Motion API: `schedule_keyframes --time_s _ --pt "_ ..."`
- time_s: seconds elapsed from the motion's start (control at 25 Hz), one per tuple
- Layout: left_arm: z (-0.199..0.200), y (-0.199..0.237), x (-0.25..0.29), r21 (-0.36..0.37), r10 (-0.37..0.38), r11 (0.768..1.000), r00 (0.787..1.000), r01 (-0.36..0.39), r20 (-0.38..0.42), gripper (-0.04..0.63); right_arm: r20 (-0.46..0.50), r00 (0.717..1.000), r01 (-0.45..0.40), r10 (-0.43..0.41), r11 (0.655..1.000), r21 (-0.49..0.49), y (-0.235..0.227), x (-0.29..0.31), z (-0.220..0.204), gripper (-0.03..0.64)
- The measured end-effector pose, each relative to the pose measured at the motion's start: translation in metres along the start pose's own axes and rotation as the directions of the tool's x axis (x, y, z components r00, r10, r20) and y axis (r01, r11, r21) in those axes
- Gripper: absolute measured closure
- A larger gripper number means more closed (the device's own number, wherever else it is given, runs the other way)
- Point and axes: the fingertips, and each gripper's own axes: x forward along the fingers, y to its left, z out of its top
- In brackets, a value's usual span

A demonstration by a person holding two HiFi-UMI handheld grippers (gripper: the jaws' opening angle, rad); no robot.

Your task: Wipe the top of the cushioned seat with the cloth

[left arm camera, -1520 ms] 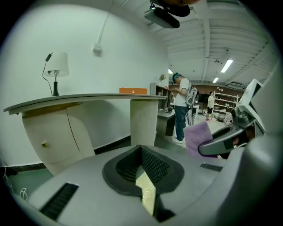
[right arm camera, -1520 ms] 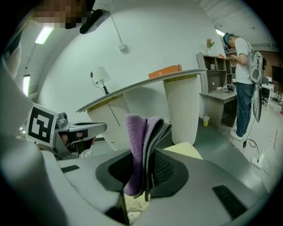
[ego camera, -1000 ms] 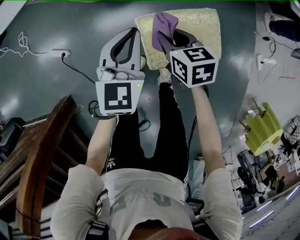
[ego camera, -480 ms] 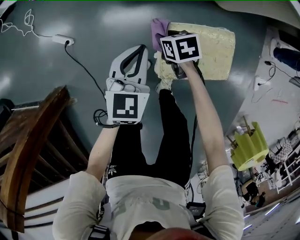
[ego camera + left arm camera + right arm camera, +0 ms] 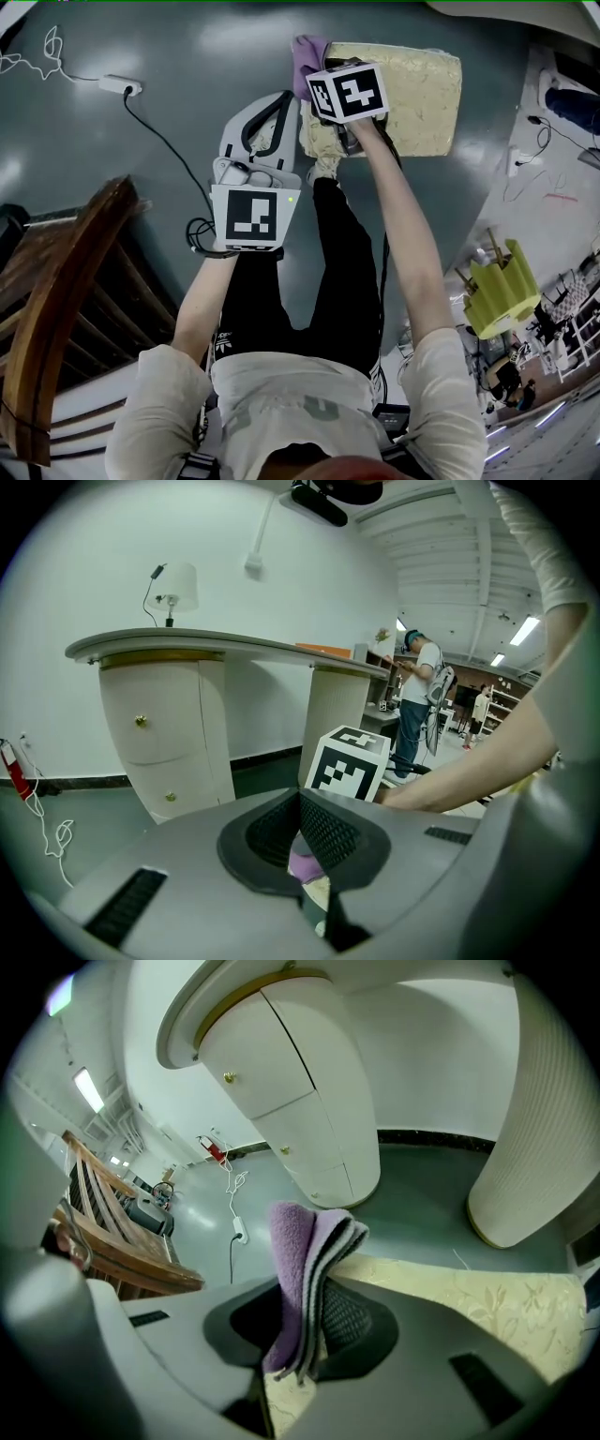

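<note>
Now the stroke has run out: a second ago my right gripper (image 5: 307, 1324) had the cloth (image 5: 305, 1246) set a little way in from the end of the cushioned seat (image 5: 422, 89), and since then it has dragged the cloth across to that end, so the lilac bundle sits on the far corner of the top and hangs partly over the edge above the floor (image 5: 178, 66). I judge that one pass along the far side is done, while the broad stretch of the top out to my right has yet to be wiped; the next move probably calls for a pull back the other way. My right jaws are clamped on the cloth, which stands up between them as a folded wad, fuzzy terry pile on the outside with thin grey and dark layers showing at the fold. My left gripper (image 5: 302, 810) has kept its place over the floor just beside the seat's near corner, jaws closed on nothing, their ribbed black pads meeting. The seat is a soft rectangular slab covered in pale yellow woven fabric with a faint leaf pattern, matte against the glossy grey-green floor.
</note>
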Motion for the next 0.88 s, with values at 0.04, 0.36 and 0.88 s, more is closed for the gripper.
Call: schedule_keyframes --time_s 0.04,0.36,0.88 --pt "0.001 -0.003 0.002 0.005 -0.003 1.000 1.000 0.003 -0.001 0.603 0.003 1.000 -0.002 0.002 1.000 0.005 -0.003 -0.003 -0.001 0.526" --pt "-0.002 -0.023 0.015 0.003 -0.021 1.000 1.000 0.021 -0.020 0.603 0.014 0.998 0.060 -0.060 0.998 -0.012 -0.050 -0.034 -0.011 0.526" --pt "0.010 -0.082 0.047 0.034 -0.103 0.994 0.993 0.105 -0.054 0.603 0.006 0.971 0.238 -0.238 0.971 0.025 -0.178 -0.107 -0.047 0.528"
